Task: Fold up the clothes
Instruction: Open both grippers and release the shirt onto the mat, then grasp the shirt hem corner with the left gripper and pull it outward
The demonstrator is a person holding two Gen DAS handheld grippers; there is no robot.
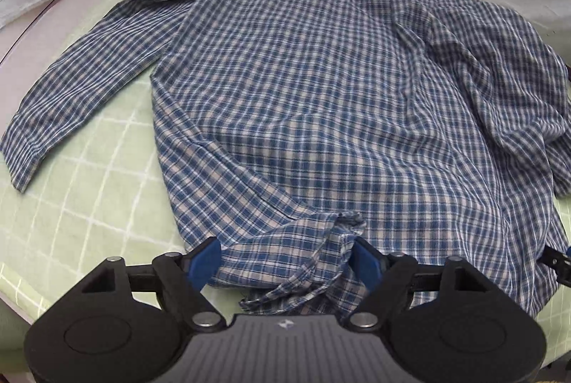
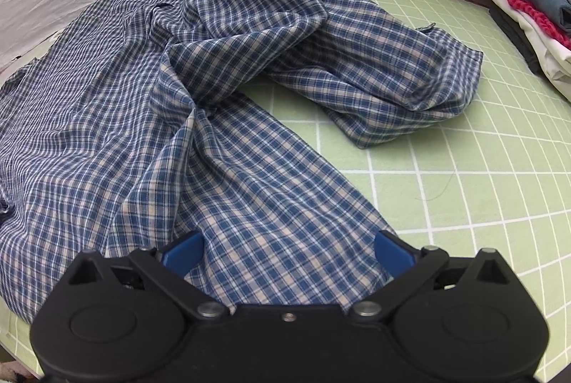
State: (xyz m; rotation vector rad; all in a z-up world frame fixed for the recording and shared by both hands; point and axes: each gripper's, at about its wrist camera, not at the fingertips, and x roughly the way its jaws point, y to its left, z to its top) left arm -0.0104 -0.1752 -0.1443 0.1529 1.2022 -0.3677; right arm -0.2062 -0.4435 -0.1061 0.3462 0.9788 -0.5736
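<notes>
**Both grippers at the hem, folding barely begun**

The left gripper (image 1: 285, 254) hangs over the near hem of the plaid shirt (image 1: 321, 90), its blue fingers (image 1: 208, 258) spread with a bunched corner of cloth lying between them; the fabric looks loose there, not pinched, though I can't be sure the pads are clear of it. The right gripper (image 2: 287, 253) stands spread as well over the other hem corner, cloth between its fingers, and whether it presses I cannot tell.

The shirt lies back-up on the green checked mat (image 1: 89, 190), collar at twelve o'clock. In the left view one sleeve (image 1: 71, 87) stretches flat toward nine o'clock. In the right view the other sleeve (image 2: 374, 62) is heaped and twisted at about one o'clock.

No fold looks made yet. My guess: the rumpled sleeve needs smoothing, then sleeves in, then the body doubled. A folded stack (image 2: 535, 12) waits at two o'clock.
</notes>
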